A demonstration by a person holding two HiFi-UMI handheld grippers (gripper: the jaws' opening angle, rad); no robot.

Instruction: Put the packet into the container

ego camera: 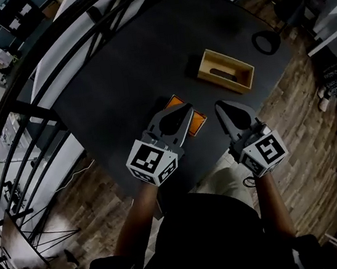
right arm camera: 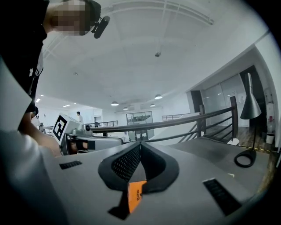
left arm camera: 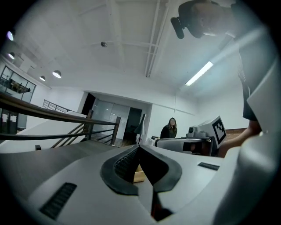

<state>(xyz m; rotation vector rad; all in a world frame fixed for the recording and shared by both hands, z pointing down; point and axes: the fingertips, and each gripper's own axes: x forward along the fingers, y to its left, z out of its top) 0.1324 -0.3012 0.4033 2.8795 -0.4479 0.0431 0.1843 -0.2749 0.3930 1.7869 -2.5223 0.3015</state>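
Noting dark shirt (ego camera: 195, 233) nearest, then two bare forearms (ego camera: 137, 219) reaching out over near edge of table (ego camera: 117, 76). Holding left hand-held gripper (ego camera: 185, 111) low above near part of table, jaws pressed together and gripping nothing. Finding orange packet (ego camera: 198, 122) lying flat on table, partly hidden under tips of left hand-held gripper; cannot tell whether touching. Holding right hand-held gripper (ego camera: 220, 106) just right of packet, jaws likewise closed tight, nothing between pads. Catching a sliver of packet's orange through gap below pads in right gripper view, lying beyond, not clamped. Spotting container (ego camera: 220, 85), a tan open-topped box, sitting farther back and slightly right of both tips, apart from packet, set at an angle to table edge. Marking black ring (ego camera: 266, 42) near far right corner of table, well apart from container. Logging dark railing (ego camera: 9, 153) running along left side, and plank floor (ego camera: 306, 142) showing right of table.
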